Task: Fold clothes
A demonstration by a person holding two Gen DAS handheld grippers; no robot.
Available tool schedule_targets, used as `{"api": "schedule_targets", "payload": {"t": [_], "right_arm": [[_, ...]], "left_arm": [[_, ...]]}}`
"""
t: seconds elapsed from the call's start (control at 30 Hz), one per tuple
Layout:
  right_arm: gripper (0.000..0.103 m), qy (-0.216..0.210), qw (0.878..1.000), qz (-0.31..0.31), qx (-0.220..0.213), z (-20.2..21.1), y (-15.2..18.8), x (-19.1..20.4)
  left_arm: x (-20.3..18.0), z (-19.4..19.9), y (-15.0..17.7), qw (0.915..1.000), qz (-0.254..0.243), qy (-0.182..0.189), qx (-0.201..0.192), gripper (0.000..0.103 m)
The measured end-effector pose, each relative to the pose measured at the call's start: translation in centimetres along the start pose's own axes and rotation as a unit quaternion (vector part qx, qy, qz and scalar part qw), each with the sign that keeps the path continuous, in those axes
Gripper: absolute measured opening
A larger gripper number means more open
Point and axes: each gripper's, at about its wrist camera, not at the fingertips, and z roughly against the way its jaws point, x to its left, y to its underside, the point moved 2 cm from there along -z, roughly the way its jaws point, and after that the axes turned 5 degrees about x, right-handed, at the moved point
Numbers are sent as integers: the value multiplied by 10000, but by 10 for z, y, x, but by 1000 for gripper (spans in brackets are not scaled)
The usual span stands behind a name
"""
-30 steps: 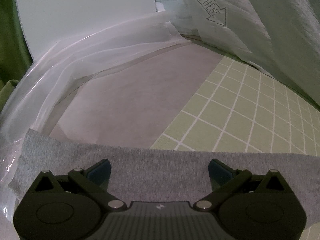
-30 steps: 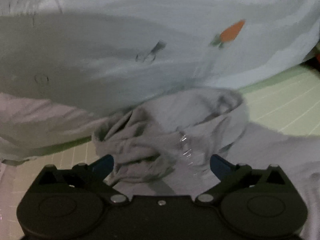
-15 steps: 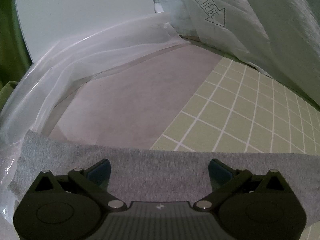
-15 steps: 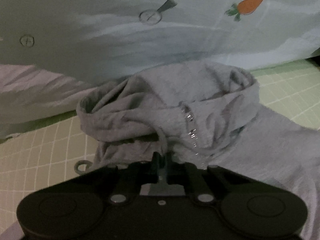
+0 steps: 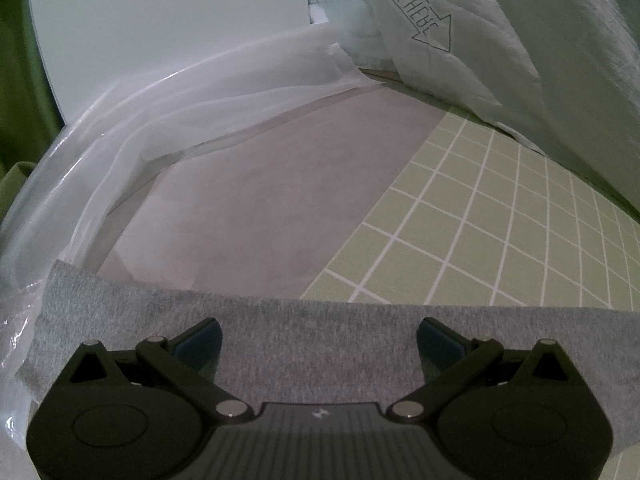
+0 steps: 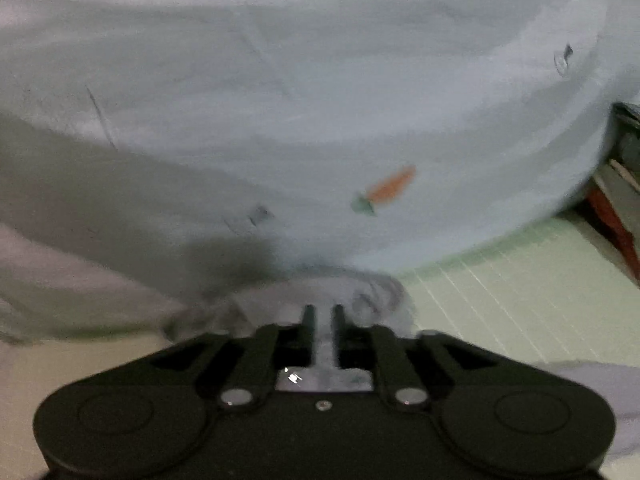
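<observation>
The left gripper (image 5: 318, 340) hangs low over a flat band of grey garment (image 5: 320, 322), its blue-tipped fingers (image 5: 200, 340) spread wide apart with nothing between them; the cloth lies under the gap, and whether the tips touch it cannot be told. The band's straight edge runs across the left wrist view, covering part of a green grid mat (image 5: 500, 232) and part of a mauve sheet (image 5: 256, 208) that lies beside the mat. Clear plastic film (image 5: 160, 120) is bunched along the far-left side of the mauve sheet. A pale cloth with a printed arrow (image 5: 416, 8) drapes down at the far right corner.

In the blurred right wrist view, the right gripper (image 6: 323, 312) has its fingers (image 6: 308, 316) drawn nearly together, pinching a crumpled bunch of the grey garment (image 6: 360, 292) that rises just ahead of the tips. Behind it is a pale blue cloth with a carrot print (image 6: 390, 188), and the grid mat (image 6: 520, 288) shows at the right.
</observation>
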Motion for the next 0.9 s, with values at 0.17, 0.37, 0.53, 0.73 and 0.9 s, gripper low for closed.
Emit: {"api": "schedule_targets", "payload": {"t": [0.17, 0.37, 0.53, 0.73, 0.9], "right_arm": [[65, -467, 9945, -697, 620, -29, 31, 13], [68, -762, 9944, 221, 694, -57, 54, 75], [67, -779, 9902, 900, 724, -74, 61, 101], [4, -899, 9863, 1128, 801, -82, 66, 107], [3, -824, 9908, 1035, 279, -46, 56, 83]], "left_arm": [[0, -1, 0, 10000, -2, 2, -13, 103], [1, -1, 0, 10000, -21, 14, -30, 103], [2, -2, -1, 10000, -29, 22, -57, 103], [3, -2, -1, 10000, -47, 33, -73, 103], [4, -2, -2, 9999, -64, 45, -83, 103]]}}
